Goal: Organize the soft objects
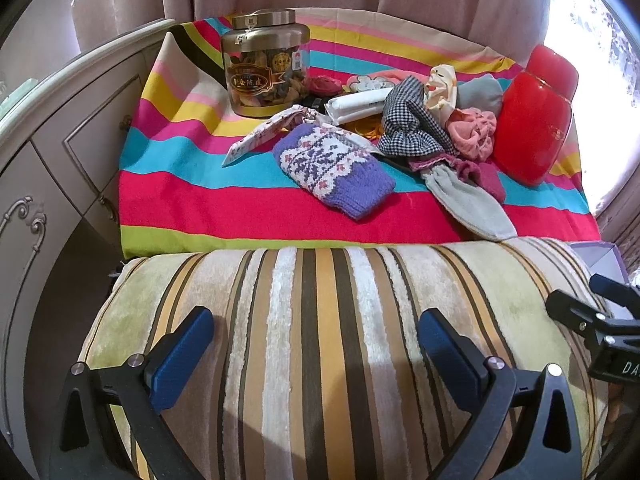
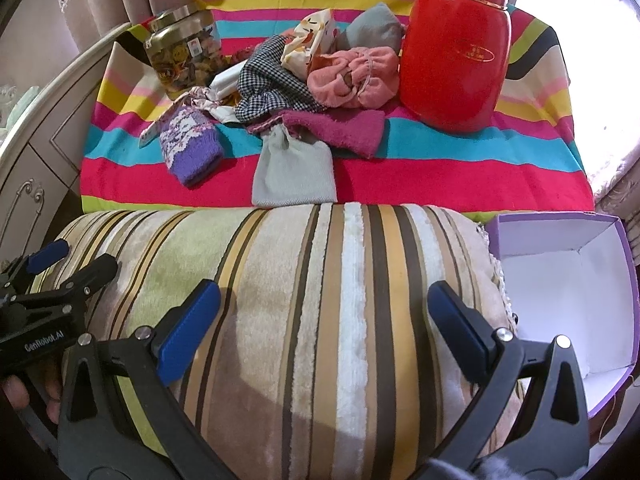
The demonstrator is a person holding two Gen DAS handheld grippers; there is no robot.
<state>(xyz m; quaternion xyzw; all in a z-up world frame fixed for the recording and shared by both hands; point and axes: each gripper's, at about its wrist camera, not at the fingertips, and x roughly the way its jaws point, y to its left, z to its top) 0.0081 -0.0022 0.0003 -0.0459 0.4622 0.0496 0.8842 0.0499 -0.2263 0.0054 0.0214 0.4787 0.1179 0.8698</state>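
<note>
A striped plush cushion fills the foreground of both views. My left gripper stands open above its left half, and my right gripper stands open over its right half, nothing between the fingers of either. Beyond it, on a rainbow-striped cloth, lies a heap of soft things: a purple knitted sock, a grey sock, a houndstooth cloth, a pink bundle and a magenta towel.
A gold-lidded jar stands at the back left, a red container at the back right. An open purple box with a white inside sits right of the cushion. A cream dresser borders the left.
</note>
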